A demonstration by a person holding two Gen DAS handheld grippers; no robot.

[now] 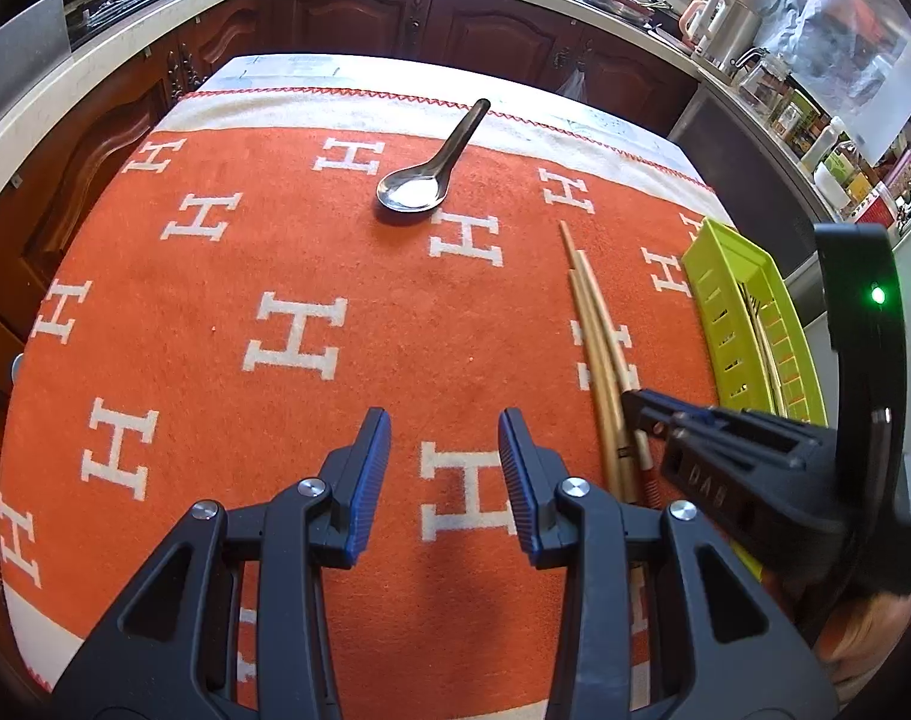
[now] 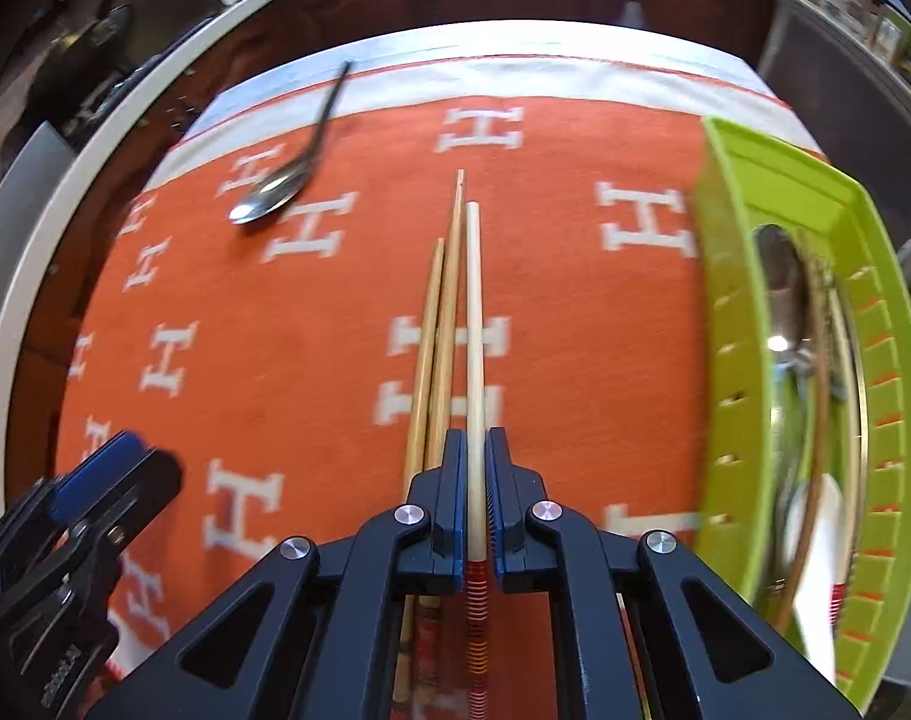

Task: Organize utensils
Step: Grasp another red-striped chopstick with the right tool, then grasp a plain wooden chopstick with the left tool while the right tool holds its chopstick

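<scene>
At the bottom centre of the right wrist view we have the right gripper [image 2: 474, 498] with its fingers pinching one pale chopstick [image 2: 474, 324]; two darker chopsticks [image 2: 437, 330] lie touching it on the orange cloth [image 2: 575, 300]. If we lift now they may drag along or roll. Our left gripper [image 1: 444, 474] hangs spread and empty, lower centre. Right of frame sits the green tray [image 2: 731, 300], whose wall could catch the long tip. Upper left, the spoon [image 2: 275, 192] waits
</scene>
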